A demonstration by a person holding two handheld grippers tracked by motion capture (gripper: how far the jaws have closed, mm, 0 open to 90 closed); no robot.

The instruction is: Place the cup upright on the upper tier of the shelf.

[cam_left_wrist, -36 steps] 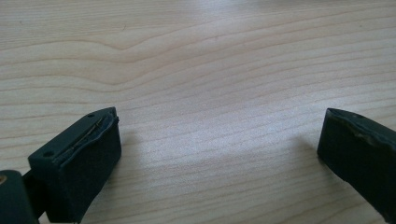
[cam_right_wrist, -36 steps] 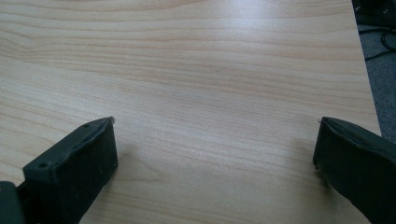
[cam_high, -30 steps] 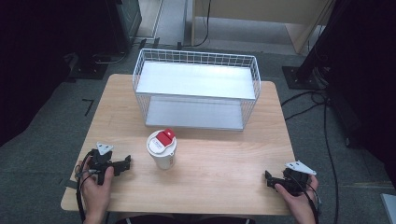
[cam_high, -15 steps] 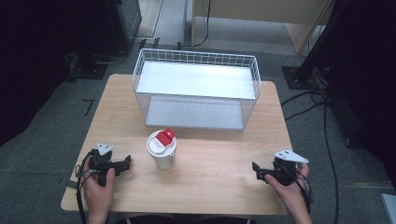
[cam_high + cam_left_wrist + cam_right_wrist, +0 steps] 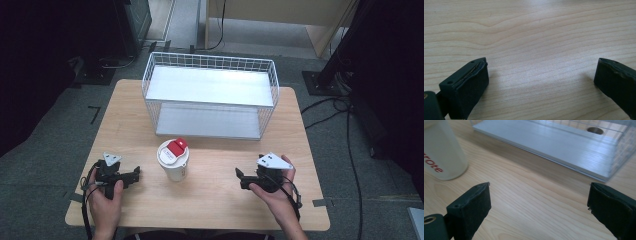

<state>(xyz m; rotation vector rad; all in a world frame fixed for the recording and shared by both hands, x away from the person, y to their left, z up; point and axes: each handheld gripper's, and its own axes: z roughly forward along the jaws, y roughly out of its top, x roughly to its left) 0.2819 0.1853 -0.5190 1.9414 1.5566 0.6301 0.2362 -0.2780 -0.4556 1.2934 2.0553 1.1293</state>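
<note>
One cup (image 5: 173, 160) stands between two hand-held grippers, before one wire basket (image 5: 210, 62)

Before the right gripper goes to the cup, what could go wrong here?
1. The cup is tall and stands free on the table; a jaw of the open right gripper striking its side could tip it.
2. The wire rack stands close behind the cup, so a push forward might knock the cup against it.
3. The left gripper is open near the cup's other side and could bump it.
</note>
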